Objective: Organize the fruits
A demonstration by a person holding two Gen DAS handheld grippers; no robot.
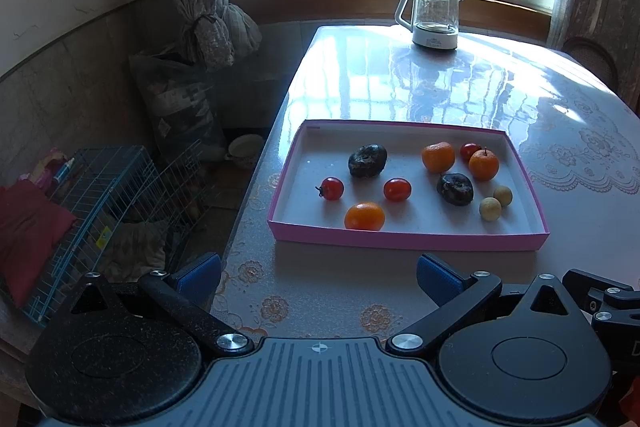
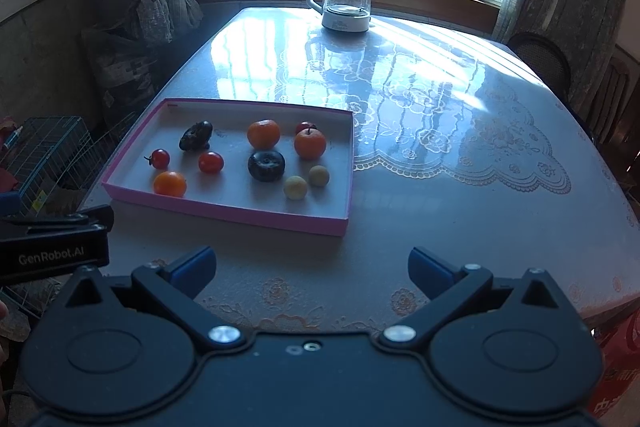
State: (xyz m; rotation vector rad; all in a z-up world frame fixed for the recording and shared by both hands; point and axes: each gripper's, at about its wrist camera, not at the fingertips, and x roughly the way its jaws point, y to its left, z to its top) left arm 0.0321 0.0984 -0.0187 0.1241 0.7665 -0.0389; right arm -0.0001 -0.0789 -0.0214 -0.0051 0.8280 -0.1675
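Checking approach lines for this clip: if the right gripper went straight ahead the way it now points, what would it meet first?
Probably the near wall of the pink tray. The right gripper is open and empty above the table, aimed toward the tray's right half; if it clears the wall, the pale round fruit comes next. Depth is uncertain.

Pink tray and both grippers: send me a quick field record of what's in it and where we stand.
tray: pink tray on the table, near its left edge
oranges: three, one at the near left
tomatoes: three red, one mid-tray
dark fruits: two, one central
pale round fruits: two, near right
left hand-held gripper: open, empty, short of the tray
right hand-held gripper: open, empty
kettle: far end, by the window
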